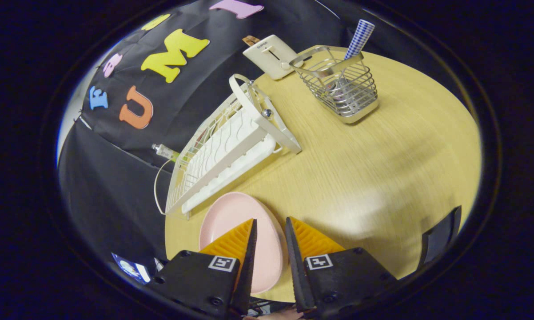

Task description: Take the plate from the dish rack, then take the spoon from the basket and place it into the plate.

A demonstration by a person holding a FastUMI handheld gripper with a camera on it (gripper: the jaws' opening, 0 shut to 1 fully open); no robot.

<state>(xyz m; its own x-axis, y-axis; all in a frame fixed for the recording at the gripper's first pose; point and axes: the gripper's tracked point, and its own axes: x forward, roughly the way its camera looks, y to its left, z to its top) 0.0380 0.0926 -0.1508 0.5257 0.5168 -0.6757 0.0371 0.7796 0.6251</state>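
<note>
A pink plate point(231, 218) is out of the white dish rack point(225, 153) and sits low over the wooden table point(382, 178), just in front of the rack. My gripper point(270, 221) is shut on the plate's near rim, one finger over the plate's inner face and the other against its outer edge. Well beyond the fingers stands a wire basket point(344, 91). A spoon with a blue-and-white checked handle point(360, 38) sticks up out of it.
A white toaster point(271, 55) stands behind the rack, next to the basket. A small tube point(165, 152) and a thin white cord lie at the rack's far end, off the table edge. A dark object point(440, 240) sits at the table's near edge.
</note>
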